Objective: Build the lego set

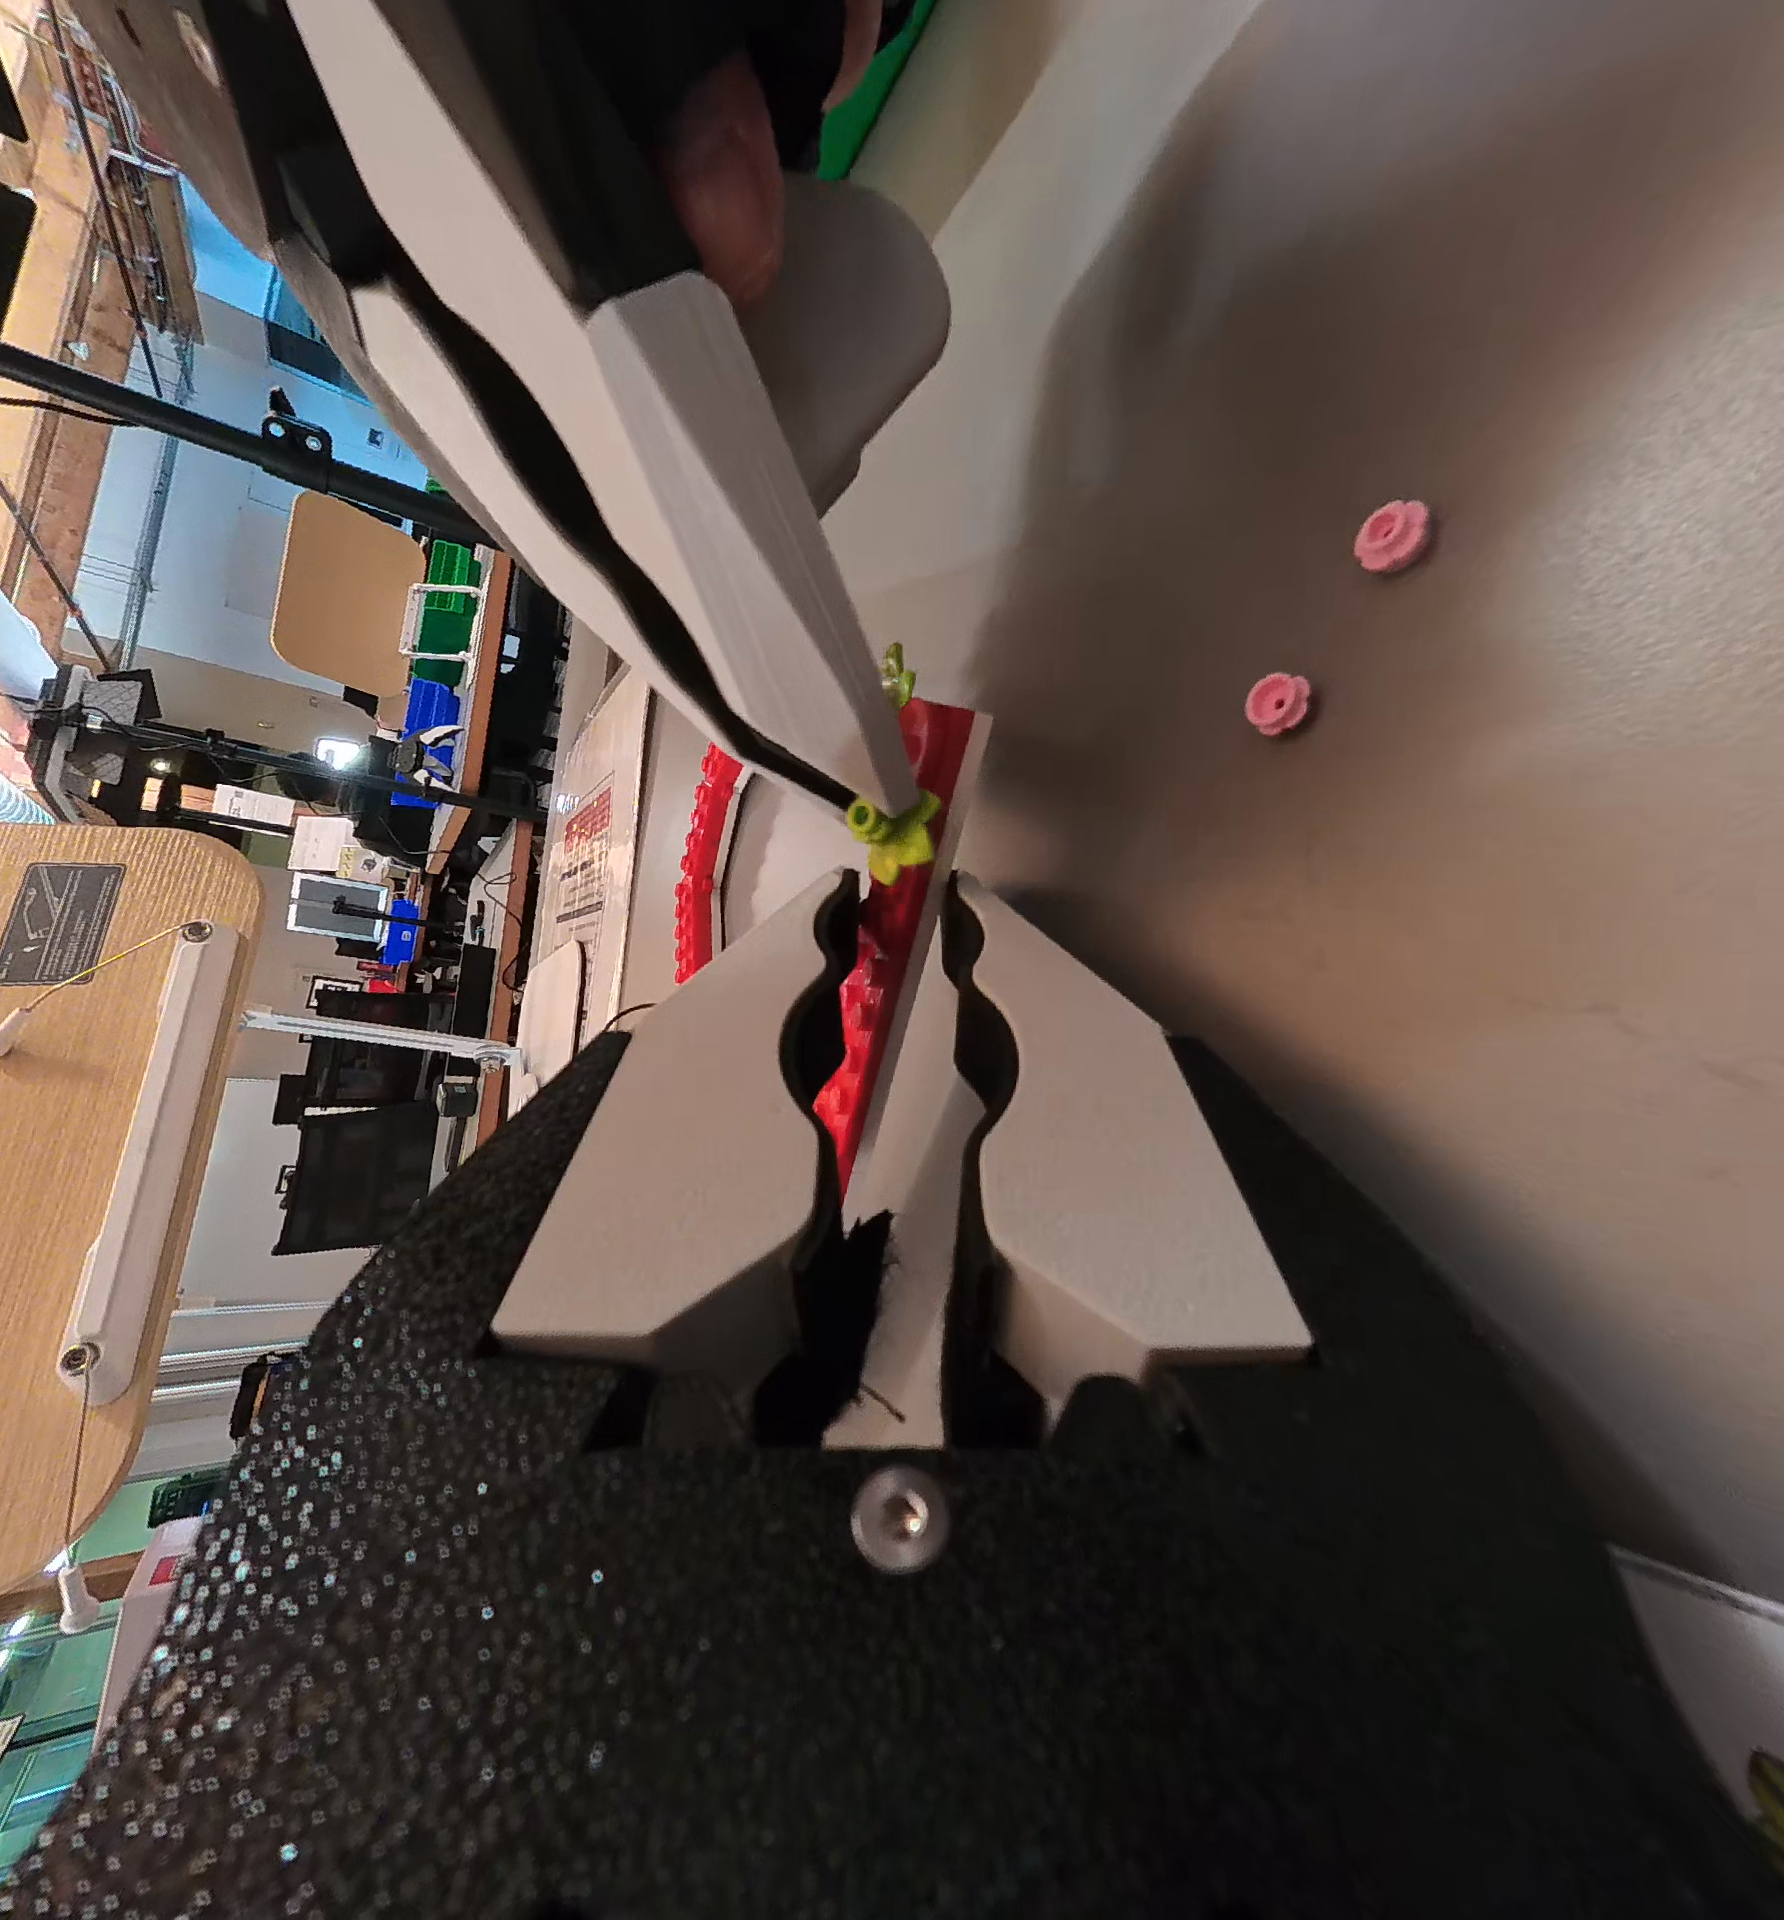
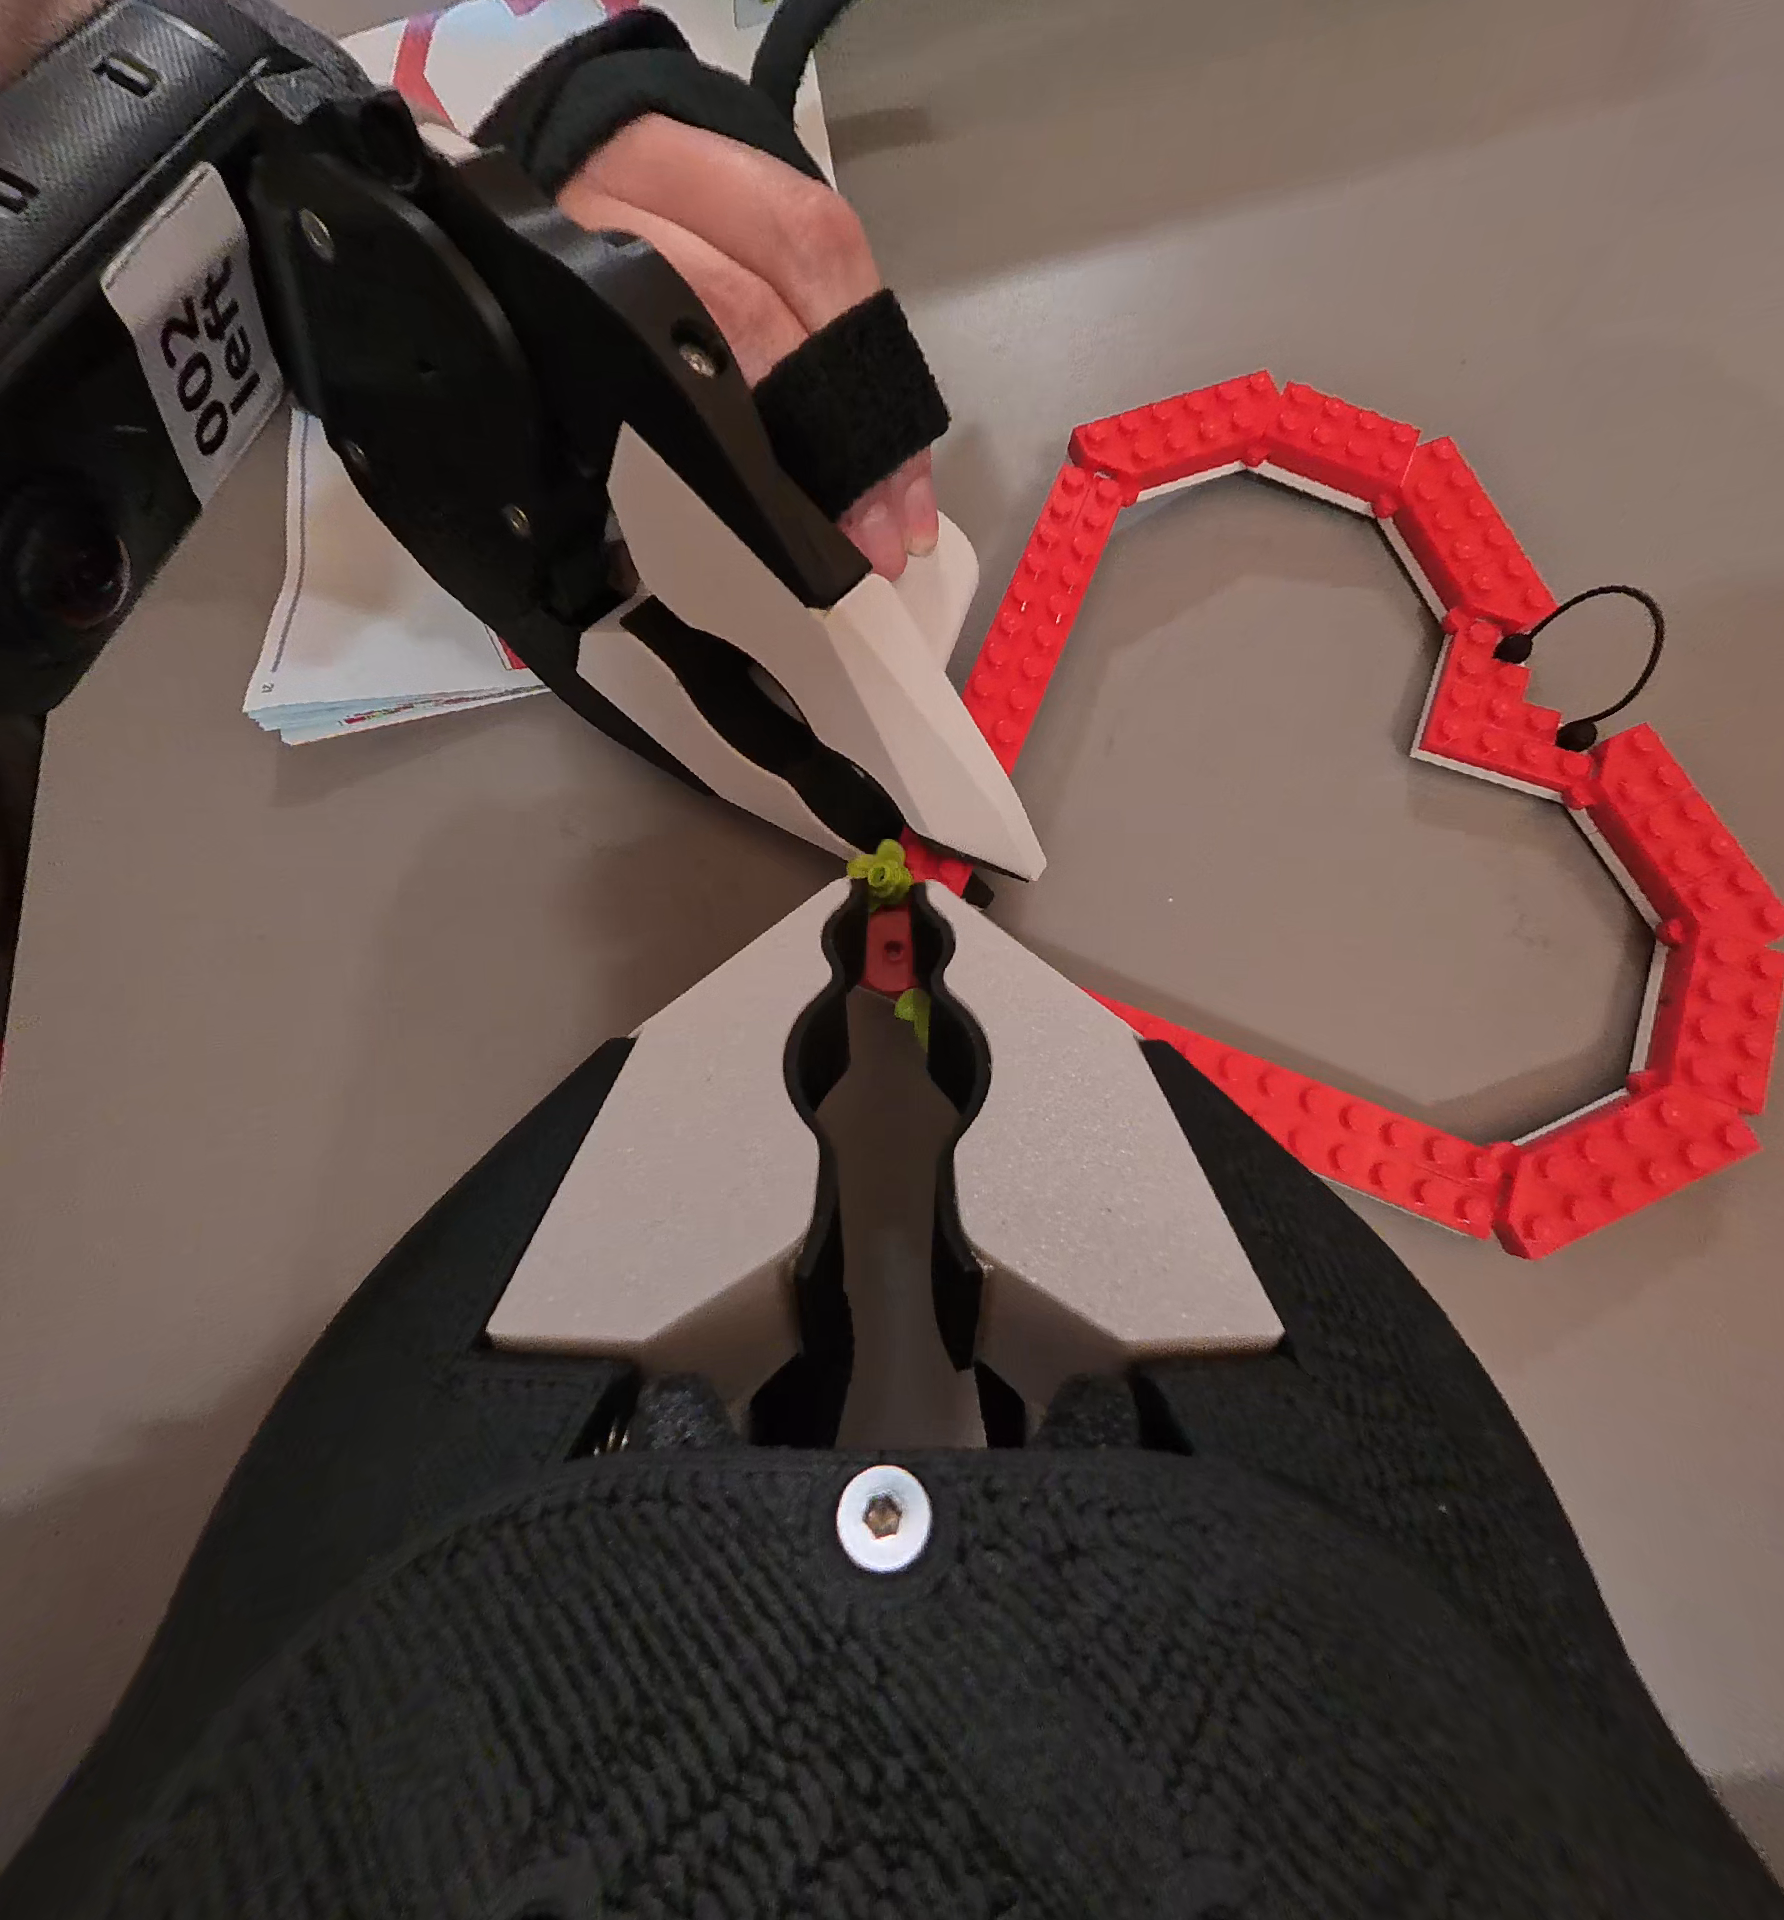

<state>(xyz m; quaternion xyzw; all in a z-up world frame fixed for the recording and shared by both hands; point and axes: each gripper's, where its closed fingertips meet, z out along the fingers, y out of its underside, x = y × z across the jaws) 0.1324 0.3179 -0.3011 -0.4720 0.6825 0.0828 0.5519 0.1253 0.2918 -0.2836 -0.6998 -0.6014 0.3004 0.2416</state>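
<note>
A red heart-shaped lego frame (image 2: 1688,831) with a white underlayer lies on the grey table. My left gripper (image 1: 903,894) is shut on the frame's pointed end (image 1: 862,1039), which shows edge-on between its fingers. In the right wrist view the left gripper (image 2: 971,868) comes in from the upper left. My right gripper (image 2: 893,899) is shut on a small lime green plant piece (image 2: 883,873) and holds it against that pointed end. In the left wrist view the right gripper (image 1: 893,816) reaches down from above with the lime piece (image 1: 898,836) at its tip.
Two pink round flower pieces (image 1: 1394,535) (image 1: 1277,703) lie loose on the table to the right. An instruction booklet (image 2: 348,623) lies behind the left gripper. A black cord loop (image 2: 1605,644) sits on the heart's notch. A green plate (image 1: 867,94) lies at the far edge. Left and right tips are no more than a few centimetres apart.
</note>
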